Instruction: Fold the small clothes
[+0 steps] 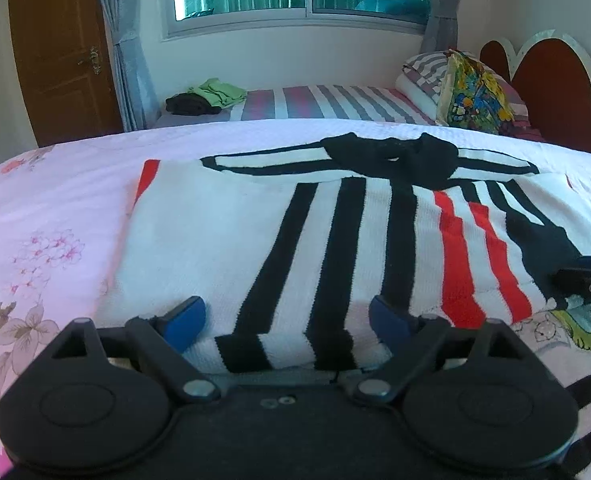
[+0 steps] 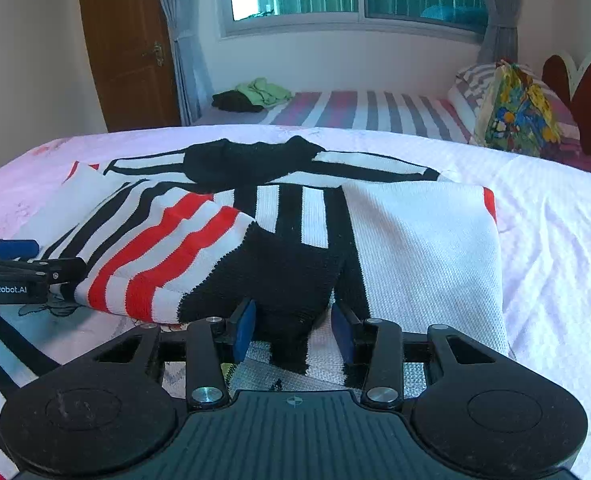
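A white knit sweater [image 1: 223, 236] with black and red stripes lies flat on the pink floral bedcover [image 1: 47, 216], its black collar at the far end. My left gripper [image 1: 287, 322] stands open and wide at the sweater's near hem, and the blue pads do not press the hem that lies between them. In the right wrist view a red-striped sleeve [image 2: 163, 252] is folded across the body. My right gripper [image 2: 294, 330] is closed on the sleeve's black cuff [image 2: 291, 280], with a pad against each side. One blue finger [image 2: 15, 248] of the left gripper shows at the left edge.
A light garment with a cartoon print [image 1: 575, 332] lies under the sweater's near corner. Behind is a second bed with a striped sheet [image 1: 335, 100], a pile of green and dark clothes [image 1: 207, 98], pillows and a colourful bag [image 1: 471, 96]. A wooden door [image 1: 63, 52] stands far left.
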The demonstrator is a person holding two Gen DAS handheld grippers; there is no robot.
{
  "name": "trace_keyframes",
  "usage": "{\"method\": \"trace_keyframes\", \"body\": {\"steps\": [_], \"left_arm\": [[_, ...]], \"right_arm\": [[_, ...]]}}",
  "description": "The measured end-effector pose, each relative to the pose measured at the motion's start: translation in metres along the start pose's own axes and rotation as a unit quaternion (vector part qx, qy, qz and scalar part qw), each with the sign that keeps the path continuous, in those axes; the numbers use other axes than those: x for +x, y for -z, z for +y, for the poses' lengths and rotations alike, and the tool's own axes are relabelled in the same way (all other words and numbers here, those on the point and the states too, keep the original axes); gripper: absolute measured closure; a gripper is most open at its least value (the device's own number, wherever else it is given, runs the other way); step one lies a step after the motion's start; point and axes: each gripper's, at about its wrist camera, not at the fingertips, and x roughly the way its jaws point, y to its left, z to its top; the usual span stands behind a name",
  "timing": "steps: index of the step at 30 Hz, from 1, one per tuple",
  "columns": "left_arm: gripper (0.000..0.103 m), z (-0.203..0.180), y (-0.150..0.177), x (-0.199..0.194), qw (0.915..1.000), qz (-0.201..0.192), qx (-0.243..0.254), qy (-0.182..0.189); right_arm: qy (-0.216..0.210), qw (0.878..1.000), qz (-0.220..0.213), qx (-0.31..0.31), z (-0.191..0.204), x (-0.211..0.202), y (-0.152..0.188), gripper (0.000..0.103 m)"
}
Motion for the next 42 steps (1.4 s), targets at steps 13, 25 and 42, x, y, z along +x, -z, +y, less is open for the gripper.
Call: {"method": "trace_keyframes", "body": {"steps": [13, 25, 42], "left_arm": [[0.006, 0.035, 0.024, -0.076, 0.9998, -0.017, 0.003, -0.008], [0.014, 0.037, 0.002, -0.032, 0.9996, -0.024, -0.001, 0.015], [0.015, 0.079, -0.082, 0.071, 0.9988, -0.009, 0.02, 0.045]], "right_arm": [[0.007, 0.999, -0.018, 0.036, 0.006, -0.073, 0.014, 0.062], [-0.001, 0.999, -0.023, 0.039, 0.029, -0.019, -0.007, 0.062], [0.085, 0.993, -0.046, 0.065, -0.076, 0.05, -0.068, 0.062]]}}
